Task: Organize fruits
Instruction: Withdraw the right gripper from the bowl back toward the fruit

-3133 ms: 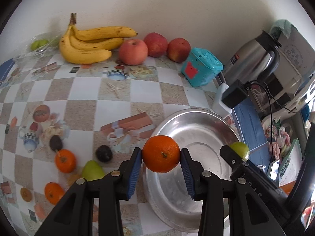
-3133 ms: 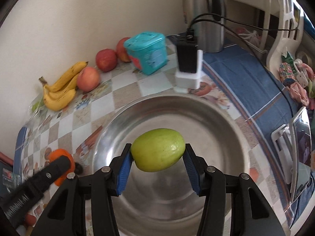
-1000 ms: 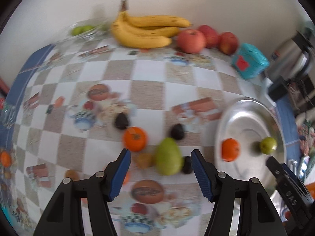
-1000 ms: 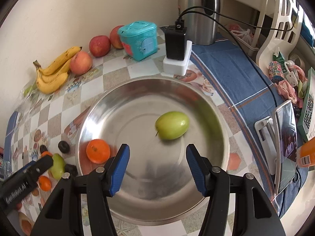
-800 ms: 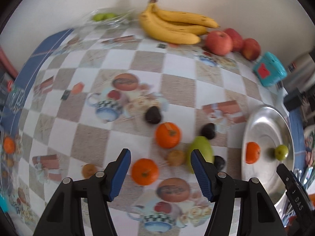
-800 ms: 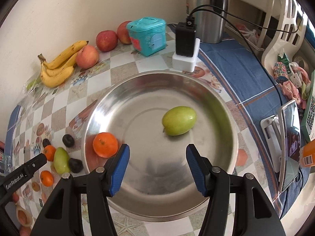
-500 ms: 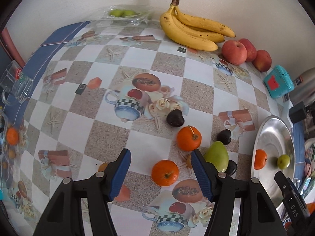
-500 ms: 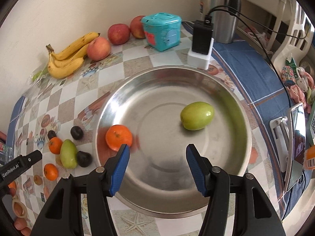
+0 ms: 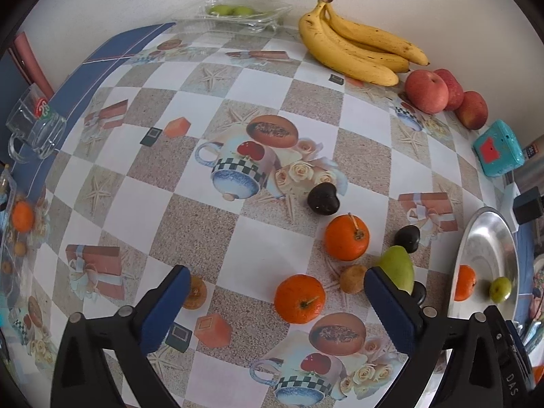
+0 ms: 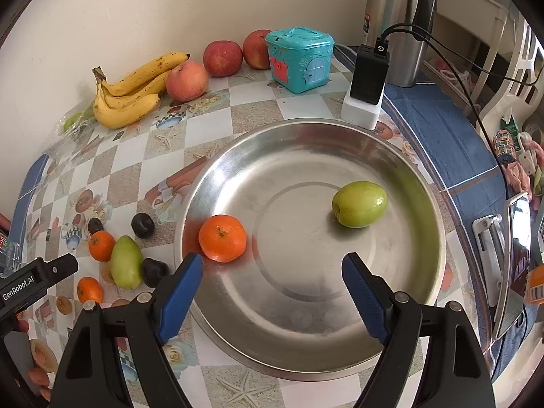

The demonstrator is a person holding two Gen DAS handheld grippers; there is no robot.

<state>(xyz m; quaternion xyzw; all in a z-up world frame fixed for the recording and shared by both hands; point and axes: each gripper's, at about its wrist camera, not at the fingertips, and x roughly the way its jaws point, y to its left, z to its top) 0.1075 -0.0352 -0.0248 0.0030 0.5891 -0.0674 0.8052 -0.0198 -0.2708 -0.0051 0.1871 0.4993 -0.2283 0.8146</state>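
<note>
A steel basin (image 10: 401, 156) holds an orange (image 10: 222, 238) at its left side and a green fruit (image 10: 359, 203) at its right. My right gripper (image 10: 272, 280) hovers over the basin's near part, jaws opening, nothing between them. My left gripper (image 9: 277, 301) hangs above the loose fruit on the patterned tablecloth, jaws opening wide. An orange (image 9: 299, 298) lies just beyond its fingertips, untouched. Nearby lie a second orange (image 9: 346, 237), a green pear-shaped fruit (image 9: 398, 267), a small brown fruit (image 9: 353, 278) and dark plums (image 9: 323, 199).
Bananas (image 9: 357, 51) and red apples (image 9: 426, 91) line the far wall beside a teal toy box (image 10: 299, 58). A power strip with a black charger (image 10: 367, 81) and a steel kettle (image 10: 397, 23) stand behind the basin. A glass mug (image 9: 34, 129) sits at the left edge.
Both grippers have spread their jaws wider. The left gripper has shifted left over the loose fruit, away from the basin. The right view has slid left, so the basin's fruits sit further right.
</note>
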